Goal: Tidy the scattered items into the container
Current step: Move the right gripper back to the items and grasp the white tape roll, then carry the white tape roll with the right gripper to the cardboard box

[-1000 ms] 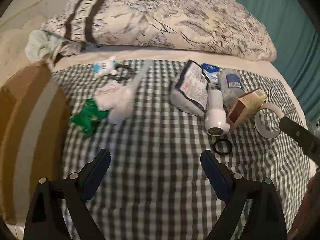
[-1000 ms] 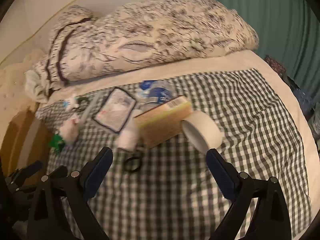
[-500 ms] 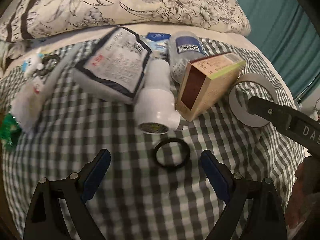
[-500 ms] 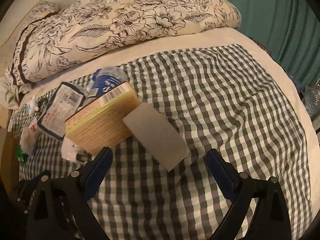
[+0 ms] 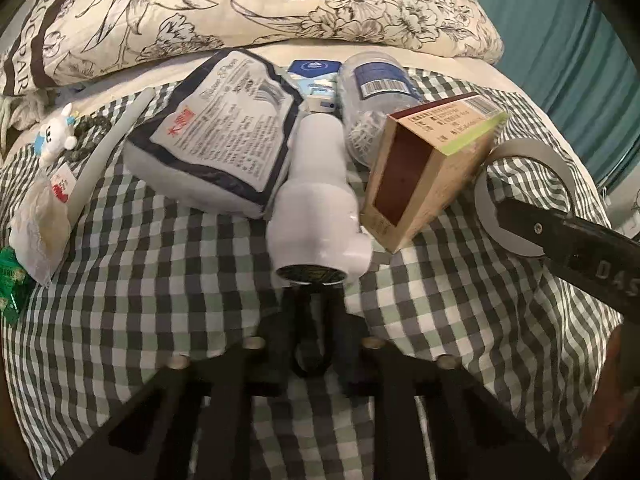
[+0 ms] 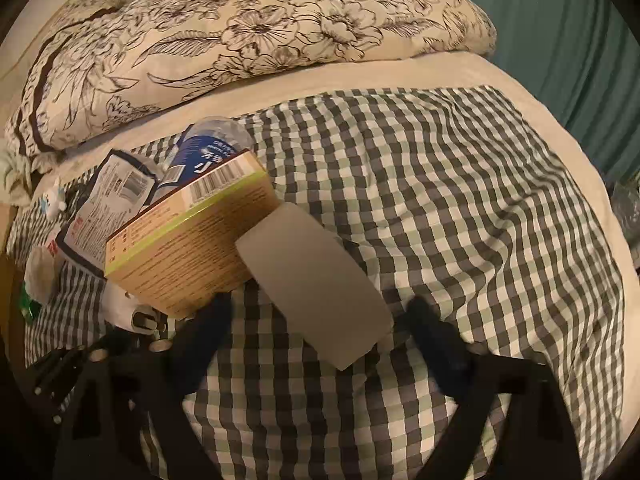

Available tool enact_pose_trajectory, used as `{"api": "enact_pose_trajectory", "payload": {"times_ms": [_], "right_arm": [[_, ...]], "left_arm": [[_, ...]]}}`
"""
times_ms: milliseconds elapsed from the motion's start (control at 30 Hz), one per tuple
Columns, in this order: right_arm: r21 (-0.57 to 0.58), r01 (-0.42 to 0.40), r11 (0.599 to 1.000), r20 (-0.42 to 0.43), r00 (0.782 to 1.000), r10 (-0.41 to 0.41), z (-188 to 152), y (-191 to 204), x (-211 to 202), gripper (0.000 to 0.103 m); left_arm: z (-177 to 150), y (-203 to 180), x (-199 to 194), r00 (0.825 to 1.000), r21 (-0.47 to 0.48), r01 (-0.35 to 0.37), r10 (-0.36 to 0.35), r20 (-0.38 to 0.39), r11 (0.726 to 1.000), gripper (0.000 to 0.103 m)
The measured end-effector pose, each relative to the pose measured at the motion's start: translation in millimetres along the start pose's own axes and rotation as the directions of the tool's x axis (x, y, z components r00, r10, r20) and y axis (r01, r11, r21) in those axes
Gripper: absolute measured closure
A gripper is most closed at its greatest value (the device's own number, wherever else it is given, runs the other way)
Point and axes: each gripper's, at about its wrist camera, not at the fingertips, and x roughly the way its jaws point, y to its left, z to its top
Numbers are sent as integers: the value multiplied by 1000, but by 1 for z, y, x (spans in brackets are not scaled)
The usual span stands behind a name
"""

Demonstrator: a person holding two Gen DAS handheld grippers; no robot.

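Left gripper [image 5: 312,320] jaws pinch one black ring [image 5: 312,354]; right gripper [image 6: 320,320] jaws gape around one tape roll [image 6: 316,284].

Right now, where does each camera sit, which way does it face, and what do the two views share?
Left wrist: on the left gripper, low over the checked cloth, facing the pillow; jaws closed on a black ring.
Right wrist: on the right gripper, facing the same way; jaws open, tape roll between them.
Shared: brown box, tape roll, pillow.
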Motion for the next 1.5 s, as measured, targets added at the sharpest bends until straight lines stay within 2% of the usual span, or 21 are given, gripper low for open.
{"api": "enact_pose_trajectory", "payload": {"times_ms": [33, 67, 100, 133, 200, 333, 700, 1000, 1500], "right_arm": [[-15, 10, 1000, -5, 1000, -10, -1, 2, 0, 54], [-30, 23, 999, -10, 1000, -23, -2, 3, 0, 61], [-45, 32, 998, -12, 999, -32, -3, 4, 0, 73], [-55, 30, 998, -13, 999, -31, -4, 4, -1, 79], [-55, 14, 998, -2, 1000, -14, -7, 2, -7, 81], [-69, -8, 998, 10, 1000, 8, -10, 5, -22, 98], [-122, -79, 989, 63, 994, 87, -17, 33, -71, 99], [-175, -102, 979, 103, 987, 122, -29, 63, -113, 99], [-235, -115, 965, 166, 974, 156, -31, 97, -166, 99]], "left_arm": [[0, 1, -1, 1000, -8, 0, 0, -2, 1000, 97], [0, 0, -2, 1000, -12, 5, -5, -2, 1000, 99], [-2, 1, -4, 1000, -16, 8, -8, 1, 1000, 100], [-3, 2, -7, 1000, -21, 11, -11, 4, 1000, 100], [-7, 3, -13, 1000, -22, 22, -22, 6, 1000, 100], [-11, 12, -27, 999, -62, 53, -53, -11, 997, 100], [-16, 45, -83, 999, -138, 24, -20, 34, 990, 100], [-24, 70, -127, 997, -177, -2, 17, 80, 984, 100], [-34, 127, -208, 980, -271, -14, 68, 189, 962, 100]]}}
